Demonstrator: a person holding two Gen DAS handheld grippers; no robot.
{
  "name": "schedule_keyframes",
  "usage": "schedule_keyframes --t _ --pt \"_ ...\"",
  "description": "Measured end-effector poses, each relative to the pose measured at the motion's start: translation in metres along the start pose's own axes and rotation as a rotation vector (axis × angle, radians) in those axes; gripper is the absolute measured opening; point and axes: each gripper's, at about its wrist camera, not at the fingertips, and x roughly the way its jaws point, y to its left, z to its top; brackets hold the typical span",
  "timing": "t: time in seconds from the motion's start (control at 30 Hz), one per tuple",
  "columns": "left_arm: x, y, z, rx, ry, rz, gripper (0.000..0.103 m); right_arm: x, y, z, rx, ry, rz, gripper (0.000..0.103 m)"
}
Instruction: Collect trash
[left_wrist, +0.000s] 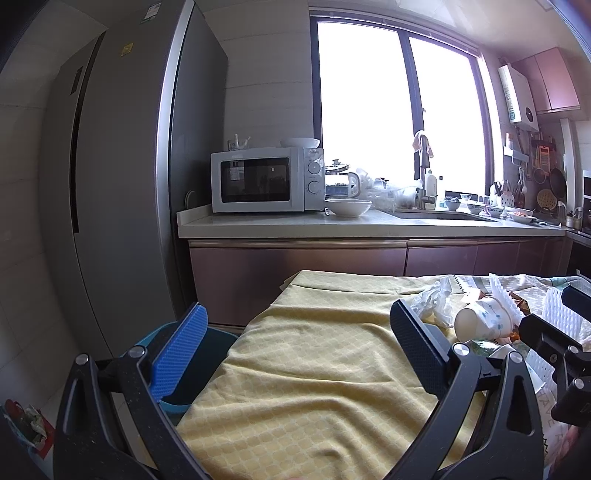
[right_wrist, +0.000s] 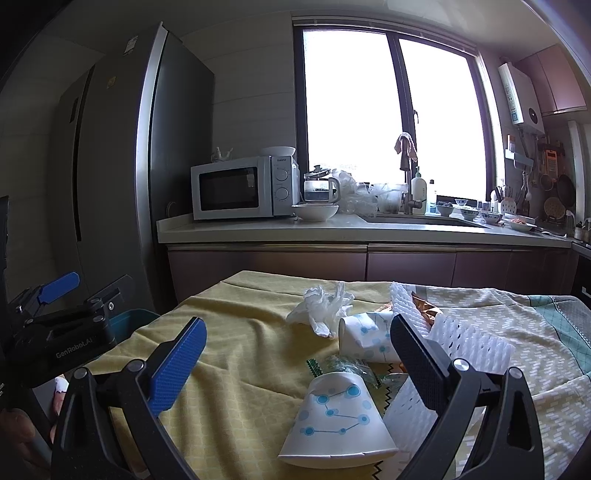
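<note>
Trash lies on the yellow tablecloth (right_wrist: 236, 354): a crumpled white tissue (right_wrist: 321, 304), a paper cup on its side (right_wrist: 365, 338), a second paper cup upside down (right_wrist: 336, 417), a green wrapper (right_wrist: 343, 365) and white foam netting (right_wrist: 465, 341). My right gripper (right_wrist: 299, 339) is open and empty, just above the upside-down cup. My left gripper (left_wrist: 295, 325) is open and empty over the cloth's left part; the tissue (left_wrist: 436, 301) and side-lying cup (left_wrist: 484, 323) are to its right. A blue bin (left_wrist: 207, 369) stands on the floor at the table's left edge.
A kitchen counter (left_wrist: 369, 227) runs behind the table with a microwave (left_wrist: 266, 179), a bowl (left_wrist: 347, 206) and a sink. A tall fridge (left_wrist: 122, 184) stands at the left. The left gripper also shows in the right wrist view (right_wrist: 59, 325).
</note>
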Motion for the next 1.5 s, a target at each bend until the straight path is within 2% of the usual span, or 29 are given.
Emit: schedule_keyframes --t 1.5 --pt "-0.0046 -0.0005 0.0012 -0.008 -0.008 -0.007 0.098 0.0014 0.0010 -0.0020 0.013 -0.002 0.013 0.096"
